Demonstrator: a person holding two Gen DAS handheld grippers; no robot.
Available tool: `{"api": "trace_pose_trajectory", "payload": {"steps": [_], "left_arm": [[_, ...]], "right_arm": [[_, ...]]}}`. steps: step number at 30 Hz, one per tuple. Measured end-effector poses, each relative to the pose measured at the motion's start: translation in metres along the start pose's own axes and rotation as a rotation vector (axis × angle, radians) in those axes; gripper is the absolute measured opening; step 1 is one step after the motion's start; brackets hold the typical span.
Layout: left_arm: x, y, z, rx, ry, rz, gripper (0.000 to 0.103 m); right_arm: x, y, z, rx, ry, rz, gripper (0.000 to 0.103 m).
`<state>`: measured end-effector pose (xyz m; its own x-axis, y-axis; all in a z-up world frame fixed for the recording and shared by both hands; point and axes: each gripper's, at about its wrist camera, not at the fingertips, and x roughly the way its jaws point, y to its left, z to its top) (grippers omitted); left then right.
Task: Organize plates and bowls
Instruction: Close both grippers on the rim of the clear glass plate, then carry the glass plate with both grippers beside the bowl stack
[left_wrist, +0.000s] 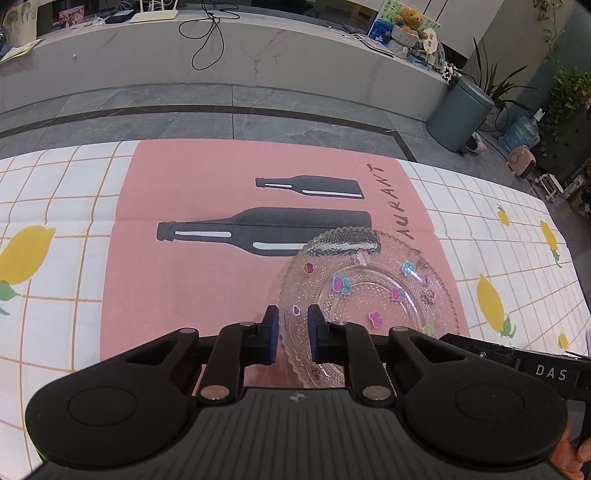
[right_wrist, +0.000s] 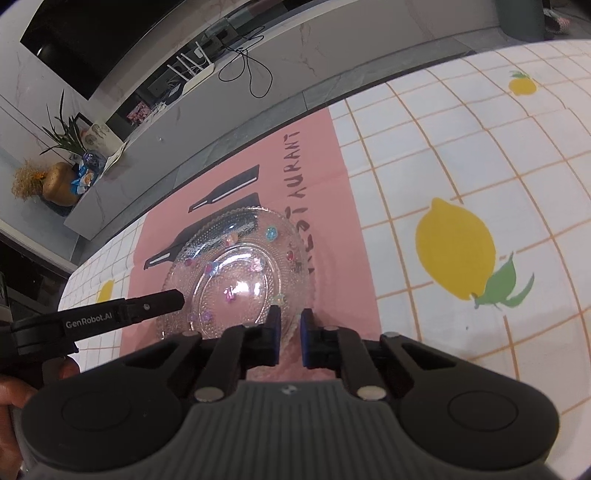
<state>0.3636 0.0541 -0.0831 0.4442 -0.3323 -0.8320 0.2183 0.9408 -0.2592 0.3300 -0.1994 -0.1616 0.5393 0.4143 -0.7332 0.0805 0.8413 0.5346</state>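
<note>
On my feeds the biggest thing is the white tablecloth (left_wrist: 55, 192) with its orange grid and yellow lemon prints, spread across the whole table. On top of it lies a pink placemat (left_wrist: 192, 280) printed with 2 dark bottles and lettering along 1 edge.

The clear glass plate (left_wrist: 373, 291) sits on the mat's right half in the left wrist view, its beaded surface dotted with small coloured flower stickers, its far rim lying over the base of the bigger printed bottle.

My left gripper (left_wrist: 291, 332) has the plate's near-left rim between its blue-padded fingers; the jaws stand narrow and close in on the glass, so I read it as gripping the plate. My right gripper (right_wrist: 291, 334) does the same at the plate's near rim in its own view, jaws drawn nearly together on the edge.

In the right wrist view I see the left gripper's black finger (right_wrist: 155, 304) reaching in from the left, touching the plate's left rim. A hand (right_wrist: 14, 417) shows at the lower left corner, behind it.
</note>
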Motion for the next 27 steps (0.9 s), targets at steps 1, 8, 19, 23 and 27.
{"api": "trace_pose_trajectory", "payload": {"steps": [1,8,19,23,27], "left_arm": [[-0.002,-0.001,-0.001,-0.001,0.000,-0.001,0.017],[-0.035,-0.014,-0.006,0.000,-0.033,-0.015,0.017],[-0.123,-0.071,-0.028,-0.004,-0.128,-0.019,0.016],[-0.155,-0.102,-0.047,-0.005,-0.190,-0.021,0.016],[-0.177,-0.130,-0.074,-0.027,-0.211,-0.040,0.016]], "right_arm": [[-0.002,0.000,-0.001,0.002,0.000,0.002,0.009],[-0.035,0.007,-0.006,-0.006,-0.038,0.025,0.009],[-0.134,0.010,-0.032,-0.046,-0.127,0.088,0.009],[-0.175,0.003,-0.048,-0.062,-0.144,0.108,0.009],[-0.207,-0.014,-0.066,-0.069,-0.141,0.116,0.010]]}}
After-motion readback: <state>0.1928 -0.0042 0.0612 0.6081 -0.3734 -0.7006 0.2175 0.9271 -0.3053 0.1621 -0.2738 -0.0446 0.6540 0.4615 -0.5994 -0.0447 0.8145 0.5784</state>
